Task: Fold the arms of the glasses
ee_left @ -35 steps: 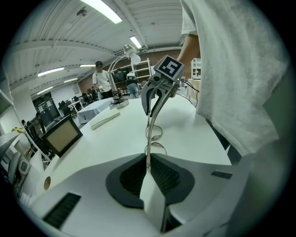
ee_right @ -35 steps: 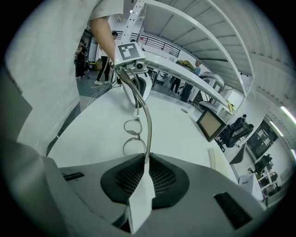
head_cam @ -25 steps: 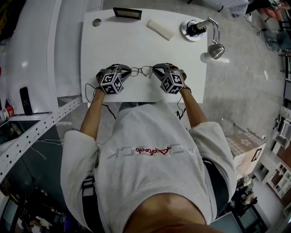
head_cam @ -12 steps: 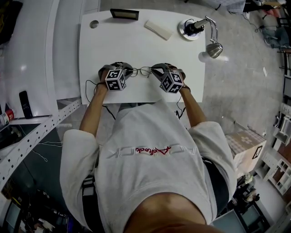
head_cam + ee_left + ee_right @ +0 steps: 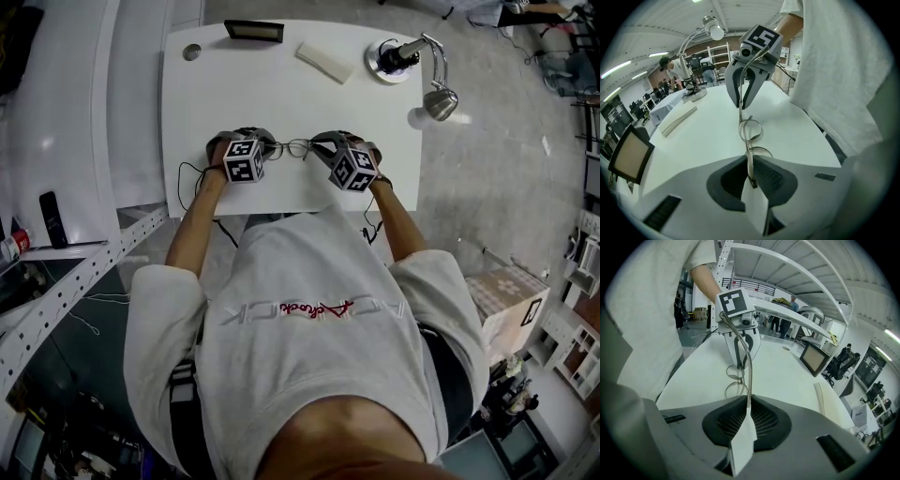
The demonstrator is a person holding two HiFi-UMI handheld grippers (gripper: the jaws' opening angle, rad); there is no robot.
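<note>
Thin metal-rimmed glasses [image 5: 296, 147] hang just over the white table [image 5: 281, 94], near its front edge, between my two grippers. My left gripper [image 5: 268, 148] grips the glasses' left end. In the left gripper view that thin end [image 5: 749, 161] is pinched between the pads of the left gripper [image 5: 750, 177], with the two lenses [image 5: 751, 132] lined up beyond. My right gripper [image 5: 318, 145] is shut on the other arm. In the right gripper view that arm [image 5: 750, 369] rises out of the right gripper [image 5: 747, 409] and curves down to the lenses [image 5: 733, 380].
A desk lamp [image 5: 414, 58] stands at the table's far right. A white bar [image 5: 327, 60] and a small dark screen [image 5: 255, 30] lie along the far edge, and a round hole [image 5: 191, 52] is at the far left corner. Shelving with a phone [image 5: 49, 214] runs along the left.
My left gripper has shifted a little to the right and away from me, tipping steeper toward the table. The right gripper and the glasses have stayed in place.
</note>
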